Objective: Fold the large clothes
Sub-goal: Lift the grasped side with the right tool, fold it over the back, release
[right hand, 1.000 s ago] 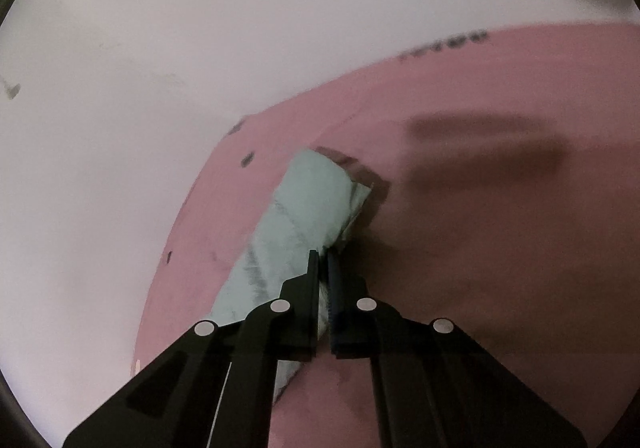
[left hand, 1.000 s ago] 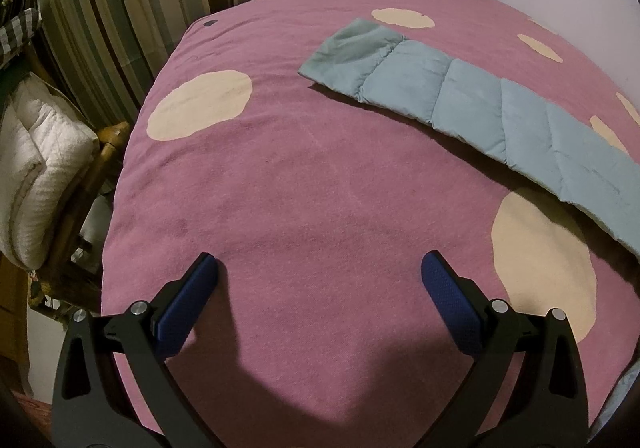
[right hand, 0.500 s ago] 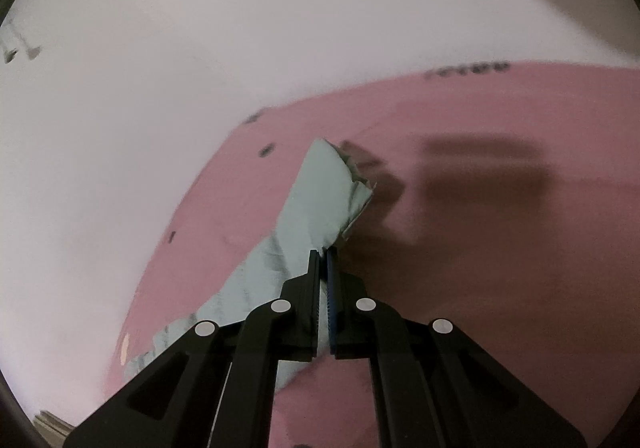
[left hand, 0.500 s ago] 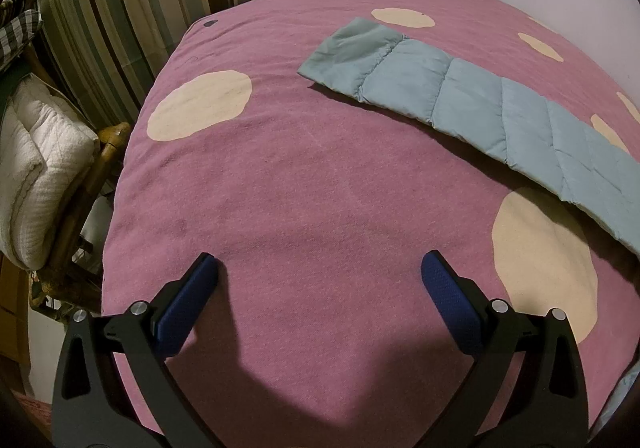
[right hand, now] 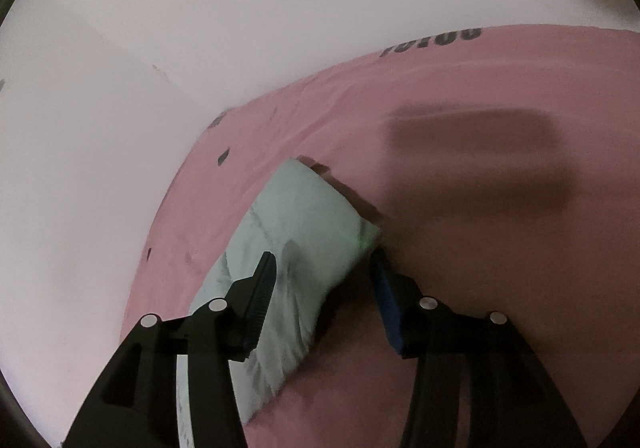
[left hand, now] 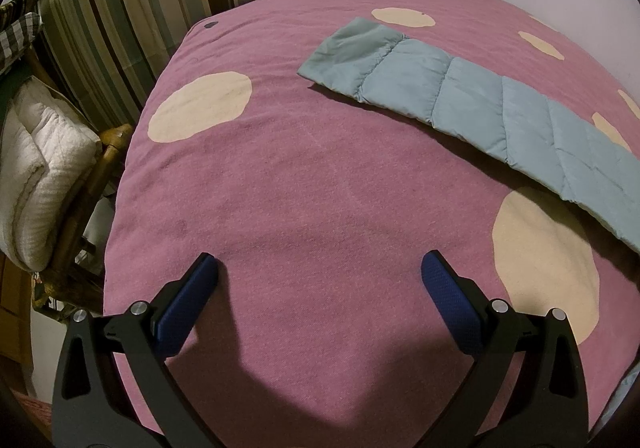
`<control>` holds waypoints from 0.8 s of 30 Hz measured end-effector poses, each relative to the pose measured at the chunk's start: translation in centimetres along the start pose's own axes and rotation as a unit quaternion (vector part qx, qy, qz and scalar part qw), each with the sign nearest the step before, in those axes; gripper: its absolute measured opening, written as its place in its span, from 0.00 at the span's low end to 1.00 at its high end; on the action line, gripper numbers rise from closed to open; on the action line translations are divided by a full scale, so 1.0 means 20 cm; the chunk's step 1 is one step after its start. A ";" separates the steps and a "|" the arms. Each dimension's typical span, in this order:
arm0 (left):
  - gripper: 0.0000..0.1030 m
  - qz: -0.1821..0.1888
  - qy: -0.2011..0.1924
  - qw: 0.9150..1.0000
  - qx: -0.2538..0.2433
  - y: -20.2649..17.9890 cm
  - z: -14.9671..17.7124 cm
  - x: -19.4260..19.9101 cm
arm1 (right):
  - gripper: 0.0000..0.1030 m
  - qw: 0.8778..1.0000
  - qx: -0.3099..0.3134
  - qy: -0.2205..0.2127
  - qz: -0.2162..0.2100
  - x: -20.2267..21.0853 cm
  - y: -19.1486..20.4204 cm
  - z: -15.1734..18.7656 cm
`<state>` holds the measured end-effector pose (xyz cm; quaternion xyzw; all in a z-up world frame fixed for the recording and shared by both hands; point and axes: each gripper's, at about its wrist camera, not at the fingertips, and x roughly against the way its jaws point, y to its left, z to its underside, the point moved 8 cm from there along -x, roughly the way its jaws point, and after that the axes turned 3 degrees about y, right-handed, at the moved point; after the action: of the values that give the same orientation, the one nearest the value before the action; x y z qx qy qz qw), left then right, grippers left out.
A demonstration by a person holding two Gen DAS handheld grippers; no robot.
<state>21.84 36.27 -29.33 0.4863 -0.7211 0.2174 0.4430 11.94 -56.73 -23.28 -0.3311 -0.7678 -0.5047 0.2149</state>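
Quilted garment [left hand: 472, 95] lying folded on bed [left hand: 304, 199]; both hand-held grippers [left hand: 318, 276] [right hand: 324, 272] gaping, gripping nothing; risk: puffy end springing unfolded.

Cut-offs, hidden parts and blur in both wrist views

The long pale-blue quilted padded garment [left hand: 472, 95] runs off the left view's right edge, far end unseen; in the right view the black left fingers [right hand: 262, 290] cover part of it and its lower end leaves the bottom edge. Dark printed lettering on the pink bed cover [right hand: 434, 41] is blurred, unreadable. The folded white textured blanket [left hand: 36, 175] is clipped at the left edge.
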 end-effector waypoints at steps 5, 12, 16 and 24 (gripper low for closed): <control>0.98 -0.001 0.000 1.000 0.000 0.00 0.00 0.00 | 0.08 1.000 0.001 0.023 -0.010 -0.01 0.01 0.03; 0.98 -0.002 0.000 1.000 -0.001 0.00 0.00 0.00 | 0.06 0.994 0.097 0.002 -0.052 0.18 0.42 0.16; 0.98 -0.003 0.000 1.000 -0.002 0.02 0.00 0.00 | 0.06 0.981 0.167 0.012 -0.094 0.28 0.81 0.39; 0.98 -0.002 -0.001 1.000 -0.001 0.00 0.00 0.00 | 0.06 0.945 0.273 0.089 -0.157 0.27 1.48 1.09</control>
<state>21.76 36.27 -29.32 0.4876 -0.7206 0.2153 0.4434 29.83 -27.03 -9.63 -0.0891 -0.8959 -0.3308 0.2829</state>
